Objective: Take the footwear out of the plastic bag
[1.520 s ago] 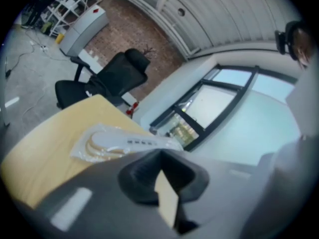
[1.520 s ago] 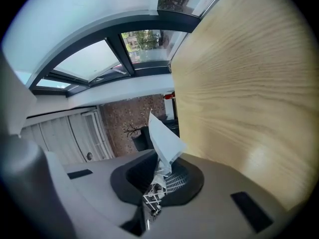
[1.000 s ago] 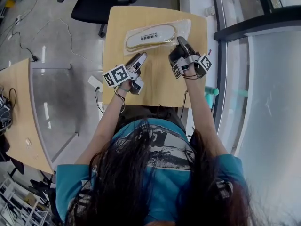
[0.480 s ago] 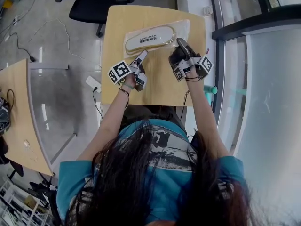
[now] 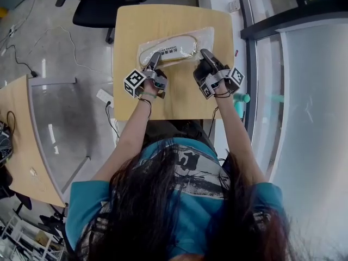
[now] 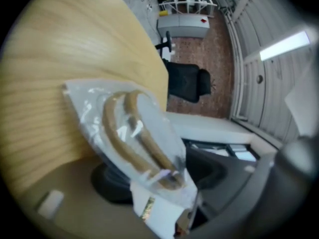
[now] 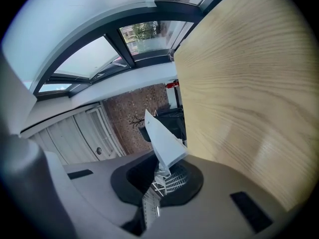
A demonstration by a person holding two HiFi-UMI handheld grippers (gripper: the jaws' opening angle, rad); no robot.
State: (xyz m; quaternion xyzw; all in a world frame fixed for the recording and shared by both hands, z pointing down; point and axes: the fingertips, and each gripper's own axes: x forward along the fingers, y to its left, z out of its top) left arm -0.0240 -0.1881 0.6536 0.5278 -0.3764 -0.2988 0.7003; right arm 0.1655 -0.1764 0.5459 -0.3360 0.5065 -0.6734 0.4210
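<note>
A clear plastic bag (image 5: pixel 173 47) with pale slippers in it lies across the far half of the wooden table (image 5: pixel 136 20). My left gripper (image 5: pixel 154 58) has reached the bag's near left end. Its jaws have just been opening and now stand wide on either side of the bag. In the left gripper view the slippers (image 6: pixel 130 133) and the bag's end sit between the jaws of the left gripper (image 6: pixel 164 198), and no pad presses on them. My right gripper (image 5: pixel 205 53) is at the bag's right end. In the right gripper view the right gripper (image 7: pixel 158 180) is shut on a flap of the bag (image 7: pixel 162 138).
A black office chair (image 5: pixel 103 4) stands beyond the table's far left corner. A second wooden table (image 5: pixel 22 124) lies to the left across a gap of floor with cables. A window ledge and glass wall (image 5: pixel 255 64) run along the right edge.
My left gripper has moved forward and down to the bag, rolled, and opened its jaws around the bag's end. The right gripper has shifted a little and stays shut on the bag's edge.
</note>
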